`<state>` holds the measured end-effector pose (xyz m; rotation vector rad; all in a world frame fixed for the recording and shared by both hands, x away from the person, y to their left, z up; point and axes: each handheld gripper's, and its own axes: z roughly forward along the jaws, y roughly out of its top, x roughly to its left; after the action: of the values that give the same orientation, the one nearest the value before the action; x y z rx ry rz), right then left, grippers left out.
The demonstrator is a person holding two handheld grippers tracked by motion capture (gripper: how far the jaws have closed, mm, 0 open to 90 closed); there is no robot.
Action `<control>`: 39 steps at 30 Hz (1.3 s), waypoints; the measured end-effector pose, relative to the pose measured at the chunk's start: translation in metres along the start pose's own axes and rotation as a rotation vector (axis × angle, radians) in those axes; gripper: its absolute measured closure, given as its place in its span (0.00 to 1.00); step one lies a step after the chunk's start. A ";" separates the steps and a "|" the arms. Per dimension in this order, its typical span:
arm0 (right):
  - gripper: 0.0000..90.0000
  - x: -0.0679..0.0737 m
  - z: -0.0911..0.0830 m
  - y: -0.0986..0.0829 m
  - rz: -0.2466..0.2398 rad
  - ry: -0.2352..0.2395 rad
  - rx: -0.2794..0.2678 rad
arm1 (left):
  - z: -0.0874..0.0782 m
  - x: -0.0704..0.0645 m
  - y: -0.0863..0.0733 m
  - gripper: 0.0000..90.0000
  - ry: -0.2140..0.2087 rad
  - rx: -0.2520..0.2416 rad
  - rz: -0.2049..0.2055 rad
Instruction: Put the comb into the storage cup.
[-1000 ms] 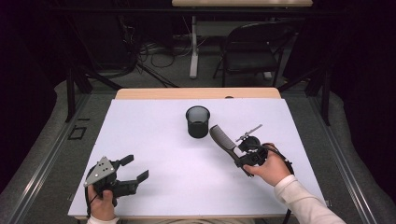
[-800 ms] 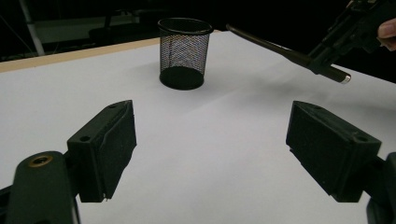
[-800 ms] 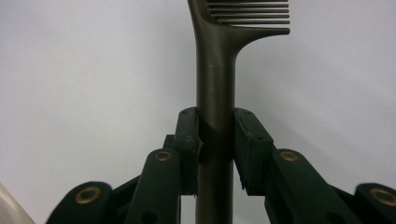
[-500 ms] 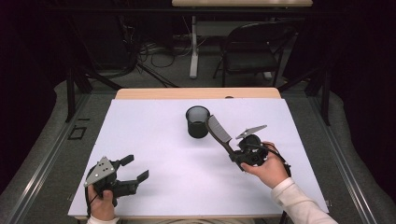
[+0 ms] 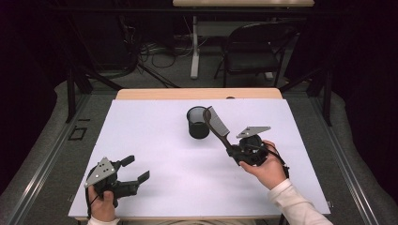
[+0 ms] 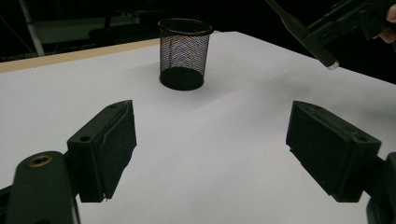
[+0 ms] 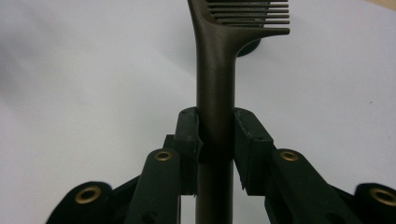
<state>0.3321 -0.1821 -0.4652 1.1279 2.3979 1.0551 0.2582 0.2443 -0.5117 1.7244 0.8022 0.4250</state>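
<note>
Left hand-held gripper [image 5: 136, 169] wide apart near table [image 5: 155, 140] front edge, bare white surface around; right hand-held gripper [image 5: 233, 153] clamping dark plastic comb [image 5: 217, 123], now raised to black mesh cup [image 5: 197, 122] rim

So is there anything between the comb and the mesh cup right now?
Nothing visible. The comb, clamped in the right gripper, has its toothed end by the mesh cup rim, and the left gripper sits far off.

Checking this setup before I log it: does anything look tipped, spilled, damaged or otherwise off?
Nothing stands out. The black wire-mesh cup stands upright on the white table, the right gripper clamps the dark comb squarely by its handle, and the left gripper is open, holding nothing.
</note>
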 end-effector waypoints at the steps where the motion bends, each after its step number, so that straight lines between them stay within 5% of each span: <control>1: 0.81 0.000 0.000 0.001 -0.003 0.003 -0.010 | 0.000 0.000 0.000 0.18 0.000 0.000 -0.001; 20: 0.81 0.021 0.013 0.017 -0.046 0.022 -0.114 | 0.007 -0.001 0.000 0.18 -0.027 0.025 -0.004; 32: 0.81 0.036 0.020 0.027 -0.071 0.038 -0.171 | 0.011 -0.003 0.002 0.18 0.043 0.021 -0.008; 39: 0.81 0.044 0.025 0.028 -0.083 0.042 -0.198 | 0.015 -0.003 0.002 0.18 0.035 0.010 -0.031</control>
<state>0.3320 -0.1242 -0.4599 0.9405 2.2893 1.2669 0.2662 0.2316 -0.5141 1.7153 0.8569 0.4322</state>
